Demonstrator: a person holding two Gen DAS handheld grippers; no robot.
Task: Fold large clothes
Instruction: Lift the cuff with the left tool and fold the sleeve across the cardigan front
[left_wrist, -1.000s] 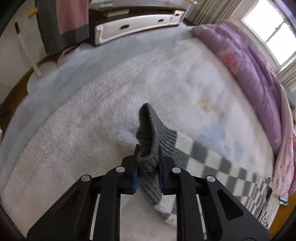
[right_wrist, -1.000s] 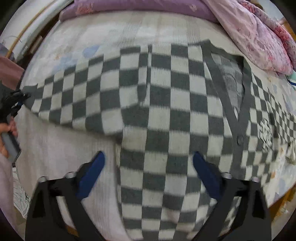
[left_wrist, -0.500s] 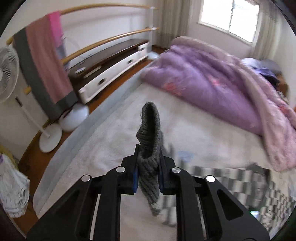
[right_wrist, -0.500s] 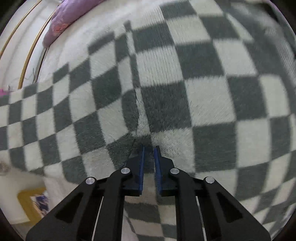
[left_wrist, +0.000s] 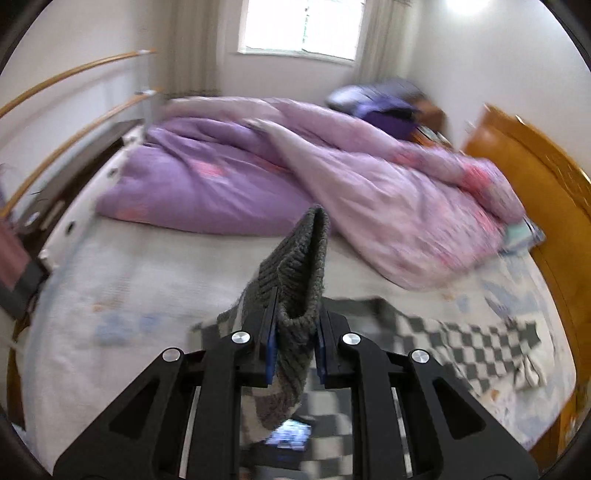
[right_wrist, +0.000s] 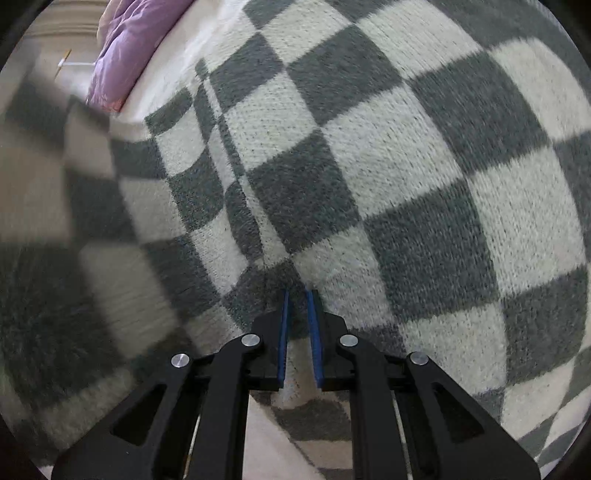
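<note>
**Both my grippers pinch the checkered cardigan**

My left gripper (left_wrist: 294, 317) is clamped on the grey ribbed cuff (left_wrist: 299, 266) of the cardigan's sleeve, raised above the bed (left_wrist: 147, 273); the cuff stands up between the blue pads. The rest of the grey-and-white checkered cardigan (left_wrist: 461, 347) lies spread on the pale sheet, near the rumpled purple duvet (left_wrist: 229, 177). My right gripper (right_wrist: 297, 317) has just been closing and now pinches a fold of the cardigan's checkered knit (right_wrist: 369, 166), which fills its view.
</note>
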